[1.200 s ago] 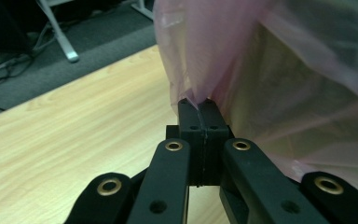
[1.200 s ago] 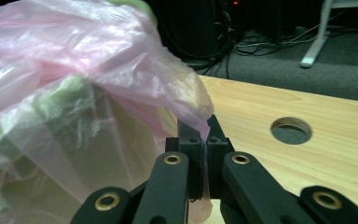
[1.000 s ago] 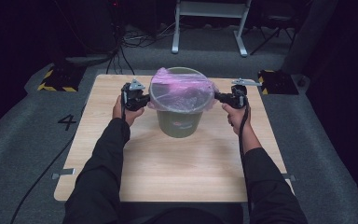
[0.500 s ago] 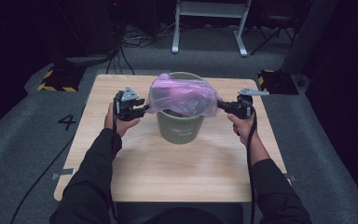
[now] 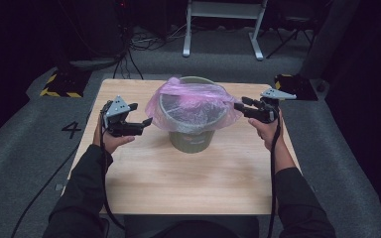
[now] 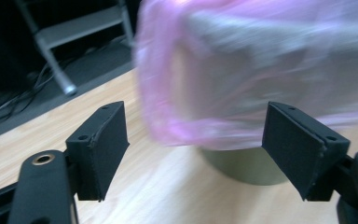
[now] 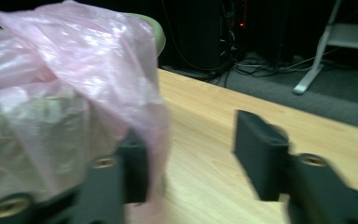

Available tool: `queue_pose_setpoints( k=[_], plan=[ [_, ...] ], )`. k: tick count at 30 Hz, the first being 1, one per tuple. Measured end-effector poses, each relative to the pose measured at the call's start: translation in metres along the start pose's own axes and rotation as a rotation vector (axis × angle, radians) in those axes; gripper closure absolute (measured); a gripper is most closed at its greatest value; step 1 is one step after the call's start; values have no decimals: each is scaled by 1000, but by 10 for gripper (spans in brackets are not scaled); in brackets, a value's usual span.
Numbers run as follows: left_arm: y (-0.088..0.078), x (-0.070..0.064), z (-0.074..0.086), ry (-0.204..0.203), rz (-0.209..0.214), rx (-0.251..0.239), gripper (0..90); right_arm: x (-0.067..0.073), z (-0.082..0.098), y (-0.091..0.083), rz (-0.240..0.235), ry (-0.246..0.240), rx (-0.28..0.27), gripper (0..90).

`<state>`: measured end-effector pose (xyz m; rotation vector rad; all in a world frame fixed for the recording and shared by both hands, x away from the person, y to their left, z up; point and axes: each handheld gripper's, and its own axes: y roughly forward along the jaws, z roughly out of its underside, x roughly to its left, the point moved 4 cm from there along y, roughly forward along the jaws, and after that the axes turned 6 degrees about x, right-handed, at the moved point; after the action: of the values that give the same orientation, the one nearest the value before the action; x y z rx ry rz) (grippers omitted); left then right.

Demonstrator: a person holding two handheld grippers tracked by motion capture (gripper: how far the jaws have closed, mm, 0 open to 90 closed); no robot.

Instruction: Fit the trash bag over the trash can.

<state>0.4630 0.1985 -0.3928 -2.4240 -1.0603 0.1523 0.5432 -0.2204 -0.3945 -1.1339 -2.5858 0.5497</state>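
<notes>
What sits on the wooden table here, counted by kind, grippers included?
Green bin: 1
Pink plastic bag draped over the bin's rim: 1
Handheld grippers: 2, the left gripper and the right gripper, both with jaws apart
Total: 4

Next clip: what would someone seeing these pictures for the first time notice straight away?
A pink plastic bag draped over the rim of a green bin at the middle of the wooden table. The left gripper and the right gripper flank it, jaws just opened; the left is clear of the bag, and the film hangs against one right jaw.
</notes>
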Motion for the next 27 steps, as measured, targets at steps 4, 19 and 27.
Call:
queue_pose_setpoints(
  k=[4,19,27],
  plan=[
    [-11,-27,-7,65,45,-48,213,4,-4,-8,-5,-82,28,320],
    [18,-72,-11,168,34,11,380,24,-19,-28,-60,-200,-9,224],
    [29,-68,-6,167,17,48,639,34,-39,-28,-58,-229,-30,205]
  ],
)
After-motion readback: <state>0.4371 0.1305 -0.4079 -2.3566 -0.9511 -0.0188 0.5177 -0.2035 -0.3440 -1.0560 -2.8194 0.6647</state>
